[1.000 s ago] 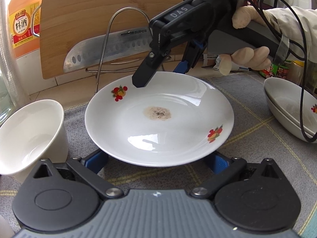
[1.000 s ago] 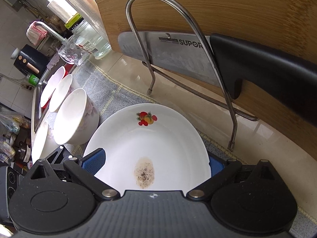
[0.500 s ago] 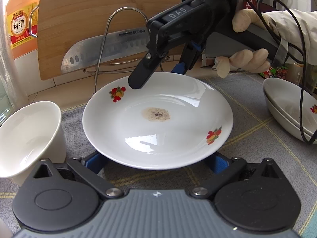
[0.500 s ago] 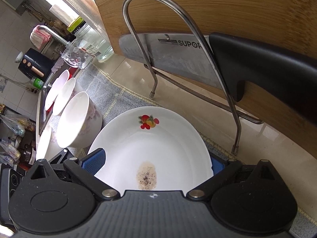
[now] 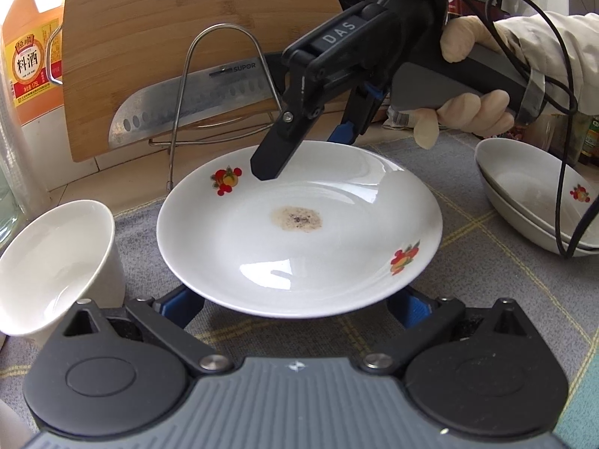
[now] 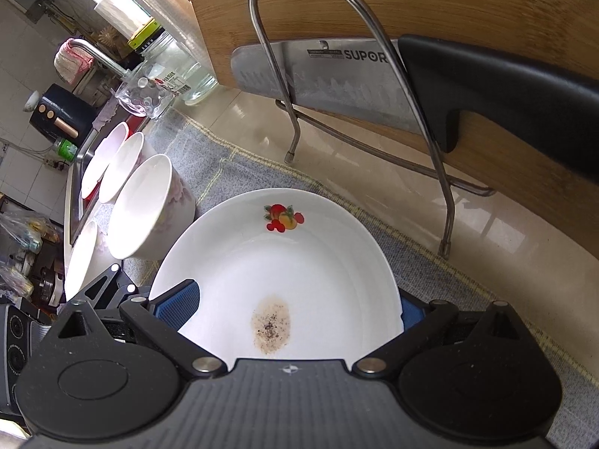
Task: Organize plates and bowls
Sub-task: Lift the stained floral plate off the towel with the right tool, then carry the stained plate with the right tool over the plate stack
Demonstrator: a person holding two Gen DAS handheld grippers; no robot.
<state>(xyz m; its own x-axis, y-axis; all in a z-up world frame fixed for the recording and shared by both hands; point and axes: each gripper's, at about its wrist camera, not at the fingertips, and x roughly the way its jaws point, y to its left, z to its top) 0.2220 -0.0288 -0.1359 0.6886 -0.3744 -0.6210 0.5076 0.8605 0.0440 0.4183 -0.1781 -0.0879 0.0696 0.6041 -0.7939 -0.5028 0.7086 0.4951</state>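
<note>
A white plate [image 5: 299, 262] with fruit decals and a brown stain in its middle sits over the grey mat [image 5: 486, 280]. My left gripper [image 5: 297, 293] is open, with its blue pads [image 5: 183, 303] tucked under the plate's near rim on either side. From the far side my right gripper [image 5: 303, 153] reaches in, open and held by a gloved hand. One of its fingers hangs just over the far rim and the other drops behind it. In the right wrist view the plate [image 6: 299, 262] fills the space between the fingers of the right gripper [image 6: 294, 299].
A tilted white bowl [image 5: 48, 262] stands left of the plate and stacked bowls [image 5: 535, 205] stand to its right. Behind are a steel rack [image 5: 179, 112], a knife [image 5: 194, 104], a cutting board [image 5: 168, 18] and an orange bottle [image 5: 30, 56]. More bowls [image 6: 123, 172] line up toward the sink.
The right gripper's upper finger has come down a little closer to the plate's far rim. The plate and left gripper have barely shifted.
</note>
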